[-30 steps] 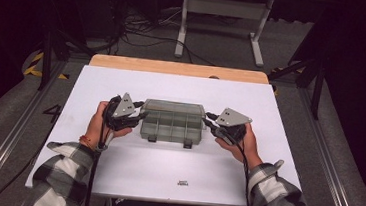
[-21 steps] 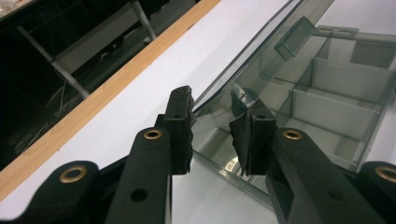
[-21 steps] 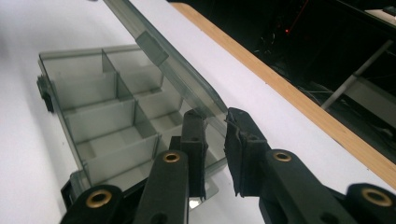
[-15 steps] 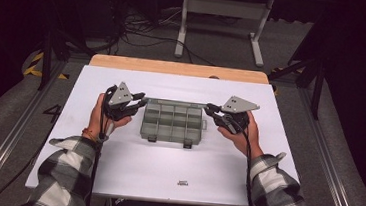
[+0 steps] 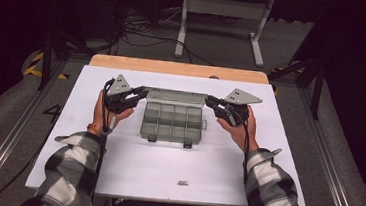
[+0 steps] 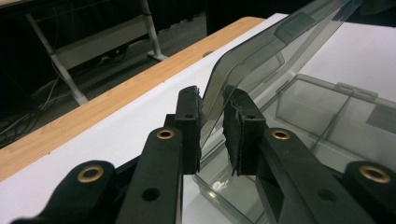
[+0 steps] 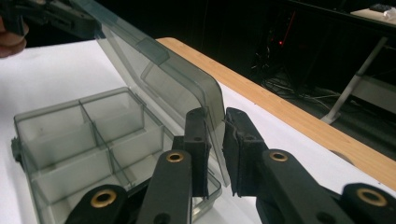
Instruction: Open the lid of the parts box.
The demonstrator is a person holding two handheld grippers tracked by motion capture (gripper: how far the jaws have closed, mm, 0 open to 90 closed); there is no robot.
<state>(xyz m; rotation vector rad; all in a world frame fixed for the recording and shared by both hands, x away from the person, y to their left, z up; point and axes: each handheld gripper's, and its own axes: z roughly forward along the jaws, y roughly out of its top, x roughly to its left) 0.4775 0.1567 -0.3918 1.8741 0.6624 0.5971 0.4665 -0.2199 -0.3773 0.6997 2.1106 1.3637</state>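
A clear grey compartment box (image 5: 173,124) sits in the middle of the white table top (image 5: 164,176), its dividers bare inside. Its hinged lid (image 5: 175,96) stands raised at the far side, tilted back. My left gripper (image 5: 144,92) is shut on the lid's left corner, and in the left gripper view the lid (image 6: 280,51) runs between the pads of that gripper (image 6: 212,119). My right gripper (image 5: 209,101) is shut on the lid's right corner. The right gripper view has the lid (image 7: 154,70) pinched in its jaws (image 7: 215,128) above the open compartments (image 7: 70,135).
A wooden strip (image 5: 179,68) edges the table's far side. Beyond it are a white stand (image 5: 224,9) and cables on the dark floor. A small label (image 5: 182,183) lies near the front edge. Checked sleeves enter from below.
The lid has swung up from closed to nearly upright. Both grippers rose and moved away from me with it, keeping hold of its corners.
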